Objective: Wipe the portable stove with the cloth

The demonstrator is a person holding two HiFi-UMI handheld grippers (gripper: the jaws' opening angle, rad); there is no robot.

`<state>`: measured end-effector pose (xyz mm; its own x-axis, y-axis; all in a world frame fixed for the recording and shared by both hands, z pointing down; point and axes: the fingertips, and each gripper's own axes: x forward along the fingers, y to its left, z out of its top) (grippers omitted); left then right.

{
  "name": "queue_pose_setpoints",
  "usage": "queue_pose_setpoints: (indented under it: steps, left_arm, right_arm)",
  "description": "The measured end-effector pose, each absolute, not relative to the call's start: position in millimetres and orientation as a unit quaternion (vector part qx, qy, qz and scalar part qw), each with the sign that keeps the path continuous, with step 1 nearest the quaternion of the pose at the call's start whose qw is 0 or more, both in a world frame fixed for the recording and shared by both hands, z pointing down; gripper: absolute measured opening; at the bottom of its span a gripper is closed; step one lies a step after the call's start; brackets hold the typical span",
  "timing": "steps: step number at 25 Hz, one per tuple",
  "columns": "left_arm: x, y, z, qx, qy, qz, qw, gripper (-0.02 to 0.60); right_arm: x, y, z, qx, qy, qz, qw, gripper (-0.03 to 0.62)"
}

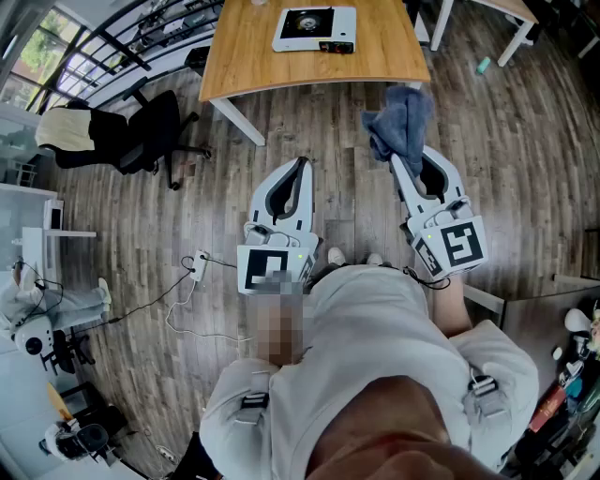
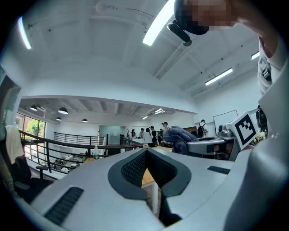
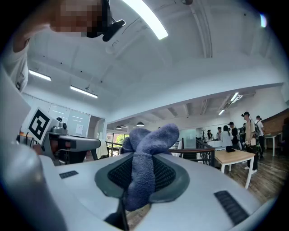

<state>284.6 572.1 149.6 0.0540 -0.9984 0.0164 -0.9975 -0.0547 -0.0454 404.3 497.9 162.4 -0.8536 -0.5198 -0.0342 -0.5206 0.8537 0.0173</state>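
Observation:
The portable stove [image 1: 314,28], white with a black burner, sits on the wooden table [image 1: 253,52] at the far side, well ahead of both grippers. My right gripper [image 1: 401,161] is shut on a blue-grey cloth [image 1: 399,120], which bunches above its tips. In the right gripper view the cloth [image 3: 145,158] hangs pinched between the jaws of the right gripper [image 3: 140,176]. My left gripper [image 1: 301,164] is held level to its left, shut with nothing in it. The left gripper view shows the left gripper [image 2: 146,158] with its jaws together and the cloth [image 2: 179,136] off to the right.
A black office chair [image 1: 145,131] with a cream garment [image 1: 64,127] stands left of the table. A cable and power strip [image 1: 199,267] lie on the wood floor at left. White table legs [image 1: 514,33] show at the far right. Several people [image 3: 246,128] stand far off.

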Motion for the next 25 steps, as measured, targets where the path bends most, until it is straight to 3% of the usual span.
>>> queue_pose_setpoints:
  steps: [25]
  left_arm:
    - [190.0, 538.8, 170.1, -0.75, 0.661, -0.015, -0.005, 0.02]
  right_arm:
    - [313.6, 471.7, 177.3, -0.314, 0.949, 0.021, -0.019, 0.106]
